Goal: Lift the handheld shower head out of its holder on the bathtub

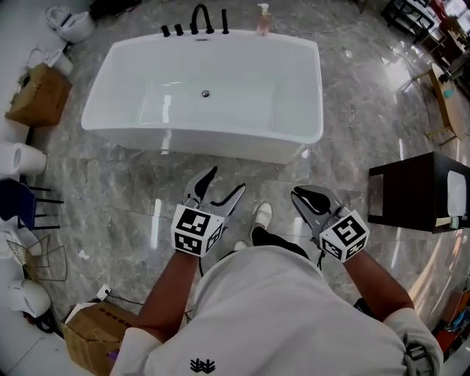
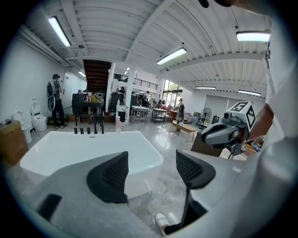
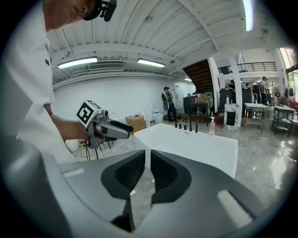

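A white freestanding bathtub (image 1: 202, 106) stands on the grey marble floor ahead of me. Black fittings line its far rim: low knobs, an arched spout (image 1: 200, 17), and a slim upright wand that looks like the handheld shower head (image 1: 224, 21), standing in its holder. Both gripper views show the fittings small and far off, beyond the tub (image 2: 93, 148) (image 3: 195, 146). My left gripper (image 1: 224, 187) is open and empty, short of the tub's near wall. My right gripper (image 1: 307, 195) is beside it, jaws nearly together on nothing. Each gripper appears in the other's view: left gripper (image 3: 109, 128), right gripper (image 2: 228, 132).
A pink soap bottle (image 1: 262, 20) stands on the far rim. A black cabinet (image 1: 422, 191) is at the right. Cardboard boxes (image 1: 40, 92) (image 1: 92, 334) and white toilets (image 1: 18, 158) line the left. My shoe (image 1: 262, 214) is near the tub.
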